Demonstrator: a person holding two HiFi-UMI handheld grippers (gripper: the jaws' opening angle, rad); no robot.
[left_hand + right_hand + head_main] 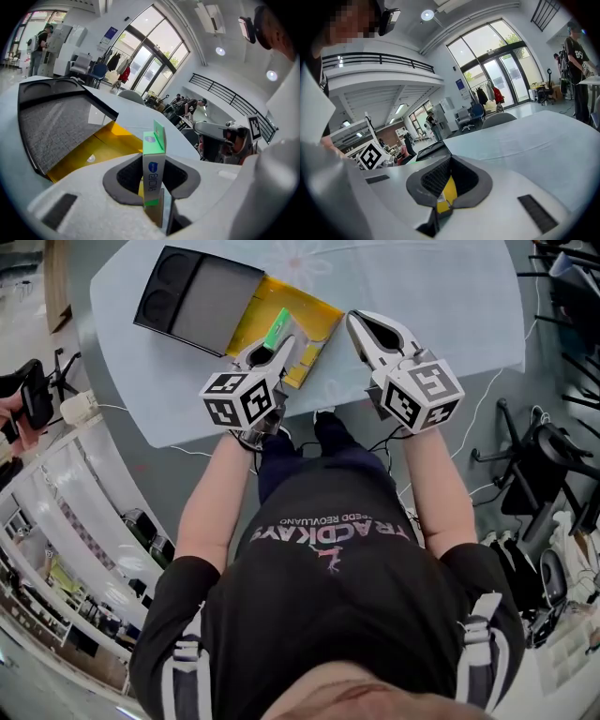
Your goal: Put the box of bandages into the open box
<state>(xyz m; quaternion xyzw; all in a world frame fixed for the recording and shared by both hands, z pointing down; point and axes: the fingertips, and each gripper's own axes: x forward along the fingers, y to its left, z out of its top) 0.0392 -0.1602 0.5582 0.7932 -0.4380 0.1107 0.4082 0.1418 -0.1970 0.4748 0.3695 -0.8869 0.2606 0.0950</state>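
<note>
The left gripper [280, 341] is clamped on a slim green-and-white cardboard bandage box [153, 164], upright between its jaws, over the open yellow cardboard box [251, 313]. The right gripper [355, 319] pinches a thin yellow piece [448, 193].

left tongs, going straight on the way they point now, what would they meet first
Most likely the yellow floor of the open box: the left tongs, shut on the bandage box, aim down at it. The bandage box would touch first, though depth is hard to judge.
</note>
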